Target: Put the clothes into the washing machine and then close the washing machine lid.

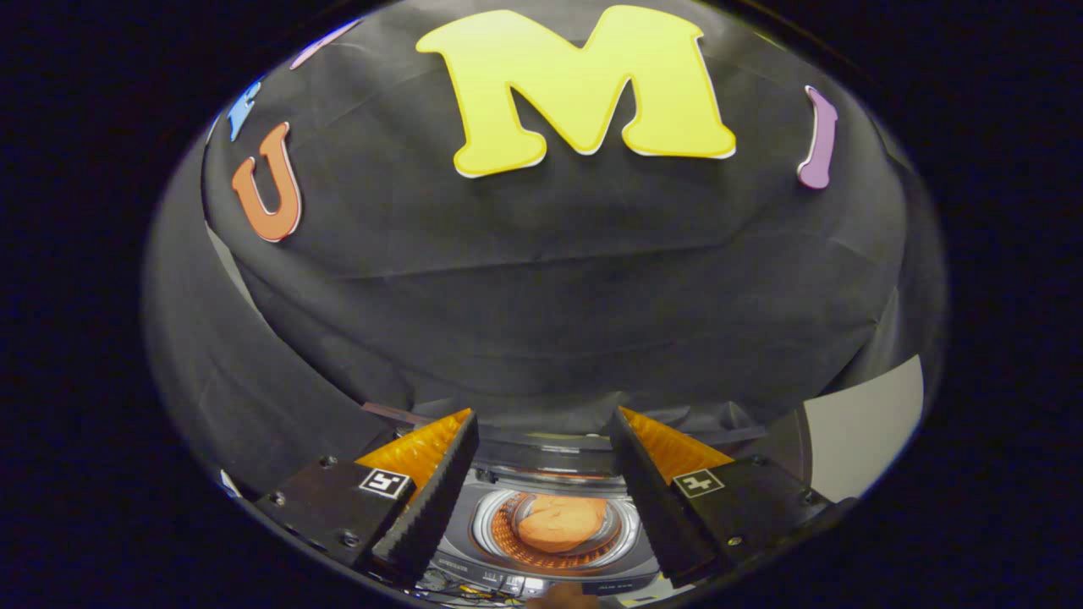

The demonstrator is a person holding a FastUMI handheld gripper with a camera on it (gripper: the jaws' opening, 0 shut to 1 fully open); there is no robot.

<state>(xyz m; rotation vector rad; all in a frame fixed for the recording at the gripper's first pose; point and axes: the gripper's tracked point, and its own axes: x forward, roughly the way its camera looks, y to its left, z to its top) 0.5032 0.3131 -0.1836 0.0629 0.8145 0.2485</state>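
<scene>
A small top-loading washing machine [474, 550] sits below my gripper [541, 423], seen between the two fingers. Its round drum opening faces up, and an orange piece of clothing [560, 522] lies bunched inside the drum. The raised lid [550, 446] stands at the machine's far side, just beyond the drum. My fingers are spread wide apart above the machine with nothing between them. The gripper points mostly at the booth wall, well above the drum.
Black cloth hangs as the booth wall behind and to the left. A pale panel [863, 431] stands to the right of the right finger. The machine's control strip [516, 582] runs along its near edge.
</scene>
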